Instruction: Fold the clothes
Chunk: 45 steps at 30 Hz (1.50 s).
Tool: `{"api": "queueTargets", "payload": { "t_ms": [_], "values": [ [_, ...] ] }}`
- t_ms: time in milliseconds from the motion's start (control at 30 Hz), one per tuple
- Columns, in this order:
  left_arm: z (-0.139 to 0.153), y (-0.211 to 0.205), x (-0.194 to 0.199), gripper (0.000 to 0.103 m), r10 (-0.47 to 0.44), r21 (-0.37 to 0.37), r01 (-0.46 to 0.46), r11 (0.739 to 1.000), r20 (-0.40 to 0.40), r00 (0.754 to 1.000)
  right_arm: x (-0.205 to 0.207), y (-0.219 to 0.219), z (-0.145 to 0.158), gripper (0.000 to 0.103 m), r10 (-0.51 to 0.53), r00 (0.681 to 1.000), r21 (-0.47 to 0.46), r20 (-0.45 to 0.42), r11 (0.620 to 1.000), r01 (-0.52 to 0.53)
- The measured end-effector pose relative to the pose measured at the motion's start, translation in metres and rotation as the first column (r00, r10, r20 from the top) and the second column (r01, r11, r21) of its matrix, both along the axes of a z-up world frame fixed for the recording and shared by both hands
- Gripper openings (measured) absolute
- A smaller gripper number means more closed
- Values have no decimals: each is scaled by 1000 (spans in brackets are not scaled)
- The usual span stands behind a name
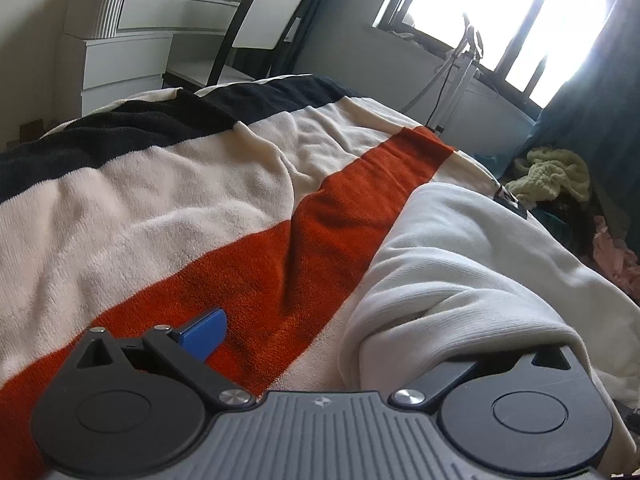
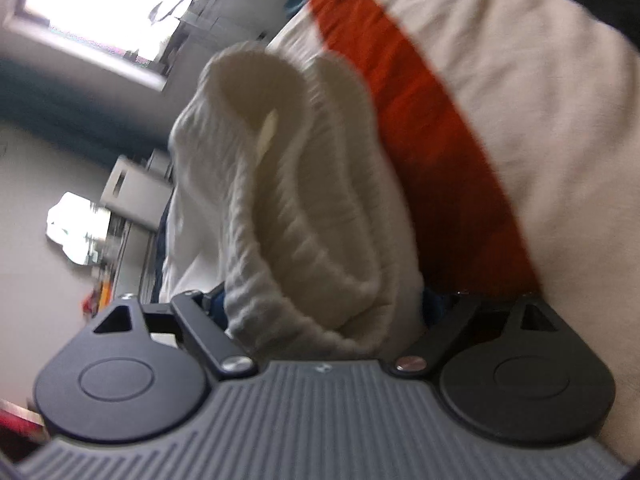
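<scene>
A white garment [image 1: 460, 264] lies on a bed covered by a striped blanket [image 1: 160, 200] of cream, orange and black. In the left wrist view my left gripper [image 1: 320, 344] is open; its blue left fingertip [image 1: 204, 330] rests on the orange stripe, and the garment drapes over the right finger, hiding it. In the right wrist view, tilted and blurred, a white ribbed hem of the garment [image 2: 304, 208] sits between the fingers of my right gripper [image 2: 320, 320]. The fabric hides the fingertips, so I cannot tell whether the jaws grip it.
A white dresser [image 1: 132, 44] and a white chair [image 1: 264, 16] stand beyond the bed's far edge. A bright window [image 1: 500, 12] is at the back right. A yellow-green cloth [image 1: 556, 176] and other clothes lie on the floor right of the bed.
</scene>
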State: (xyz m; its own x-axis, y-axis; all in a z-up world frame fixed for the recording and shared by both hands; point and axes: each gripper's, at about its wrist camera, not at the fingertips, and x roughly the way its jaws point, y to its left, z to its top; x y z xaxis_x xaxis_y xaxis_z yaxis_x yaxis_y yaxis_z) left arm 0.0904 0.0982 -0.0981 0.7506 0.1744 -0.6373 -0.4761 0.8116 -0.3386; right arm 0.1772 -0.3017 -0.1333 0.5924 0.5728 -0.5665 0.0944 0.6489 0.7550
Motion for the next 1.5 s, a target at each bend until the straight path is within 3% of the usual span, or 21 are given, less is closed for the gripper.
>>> {"api": "queueTargets", "payload": {
  "t_ms": [67,133,233,367,433,567,633,733,800,933,967,1033,1200,1333,1500],
  "values": [
    [-1,1,2,103,-8,-9,8,1000,-6,1000,0,5,3,79,27,1000,-49,16,998,-26],
    [-1,1,5,103,-21,-21,21,1000,-18,1000,-1,5,8,60,19,1000,-83,20,996,-17],
    [0,-2,10,103,-59,-35,58,998,-36,998,-6,3,20,40,-12,998,-105,58,994,18],
    [1,-4,8,103,-152,-105,147,983,-39,988,-16,-7,41,35,-80,987,-58,140,994,89],
    [6,-8,-2,103,-232,-141,228,963,-16,972,-19,-14,44,35,-106,983,-47,148,992,114],
    [22,-18,-28,103,-391,-203,403,892,101,915,-23,-24,44,35,-139,981,-36,135,989,145],
    [29,-18,-41,103,-400,-203,438,876,200,894,-24,-24,42,35,-139,982,-45,131,988,146],
    [30,-11,-36,103,-313,-188,361,913,245,918,-25,-21,40,35,-133,982,-69,135,987,143],
    [22,-4,-21,103,-264,-221,321,921,251,931,-24,-20,39,36,-133,983,-81,130,986,144],
    [-11,2,18,102,-265,-384,309,870,166,950,-24,-21,30,36,-141,985,-86,100,985,150],
    [-17,1,22,102,-277,-399,317,860,156,948,-24,-21,27,37,-143,986,-87,92,985,151],
    [-18,-3,22,100,-299,-368,338,866,161,941,-25,-21,24,37,-144,986,-91,80,984,151],
    [-12,-9,16,76,-326,-316,366,875,173,929,-34,-18,30,37,-146,984,-86,102,984,155],
    [-5,-9,3,48,-326,-275,377,884,214,921,-53,-13,39,36,-149,978,-85,143,983,162],
    [12,-18,-17,39,-349,-220,399,890,234,907,-84,-15,55,36,-178,969,-63,170,980,191]
  ]
}}
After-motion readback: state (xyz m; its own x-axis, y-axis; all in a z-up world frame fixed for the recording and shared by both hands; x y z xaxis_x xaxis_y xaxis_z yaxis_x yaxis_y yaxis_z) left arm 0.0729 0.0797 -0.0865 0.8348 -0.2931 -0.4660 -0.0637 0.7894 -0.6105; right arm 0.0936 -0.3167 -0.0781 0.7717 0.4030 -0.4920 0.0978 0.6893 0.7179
